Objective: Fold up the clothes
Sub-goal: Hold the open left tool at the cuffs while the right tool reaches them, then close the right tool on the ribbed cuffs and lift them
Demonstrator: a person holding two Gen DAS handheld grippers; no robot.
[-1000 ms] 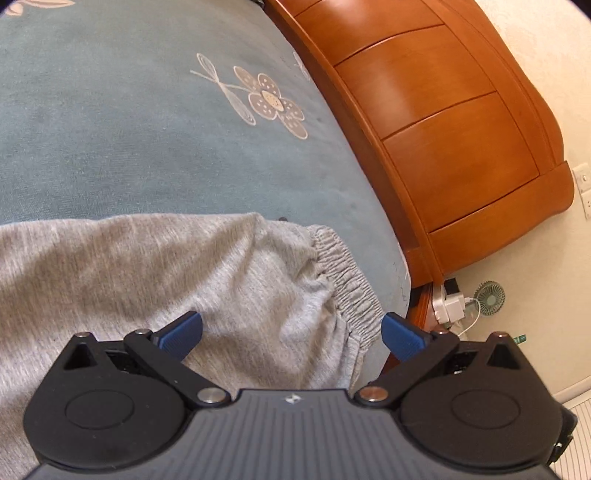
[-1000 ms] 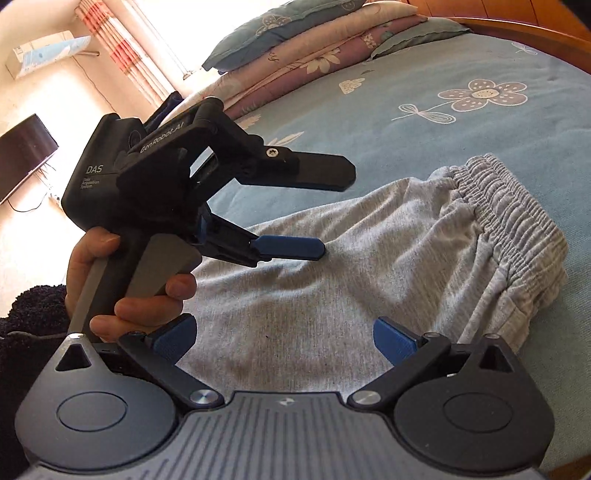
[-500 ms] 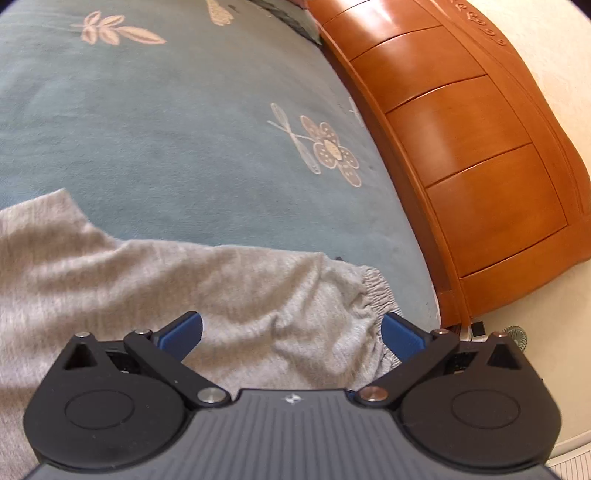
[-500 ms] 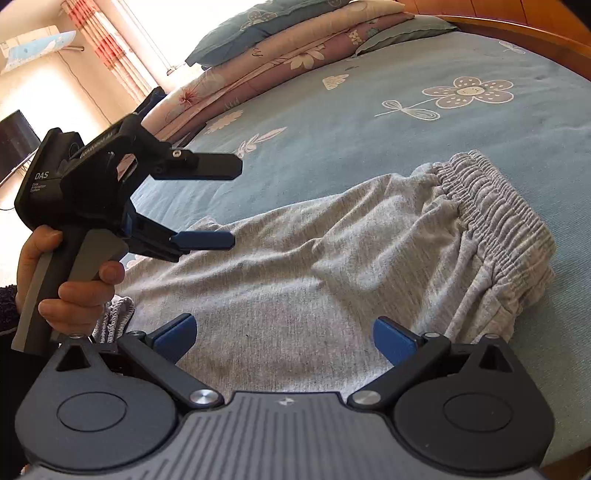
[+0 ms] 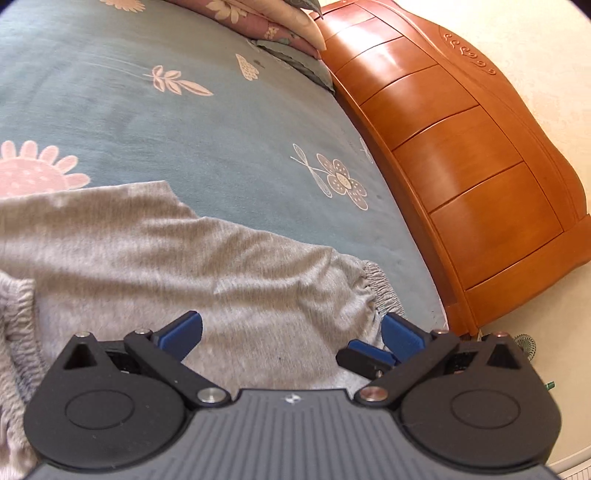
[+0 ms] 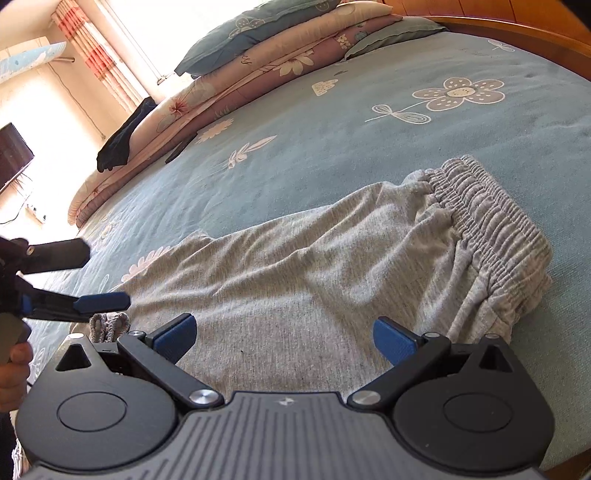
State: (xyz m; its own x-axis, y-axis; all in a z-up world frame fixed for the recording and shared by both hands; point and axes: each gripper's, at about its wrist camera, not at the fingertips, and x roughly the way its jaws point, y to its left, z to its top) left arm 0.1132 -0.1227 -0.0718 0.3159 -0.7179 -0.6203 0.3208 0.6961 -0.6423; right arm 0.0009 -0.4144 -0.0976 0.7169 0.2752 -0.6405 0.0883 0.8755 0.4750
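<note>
Grey trousers (image 6: 332, 280) are spread on the bed (image 6: 332, 147); left gripper (image 5: 291, 332) and right gripper (image 6: 282, 338) are held agape, empty.

A bed (image 6: 332, 155) covered in a teal sheet printed with pale flowers carries a pair of grey sweatpants (image 6: 332, 266), laid flat with the elastic waistband (image 6: 487, 210) toward the wooden headboard (image 5: 461, 140). Folded floral quilts (image 6: 258, 77) and a teal pillow (image 6: 251, 29) are stacked along the far edge, a dark garment (image 6: 122, 140) draped over them.
</note>
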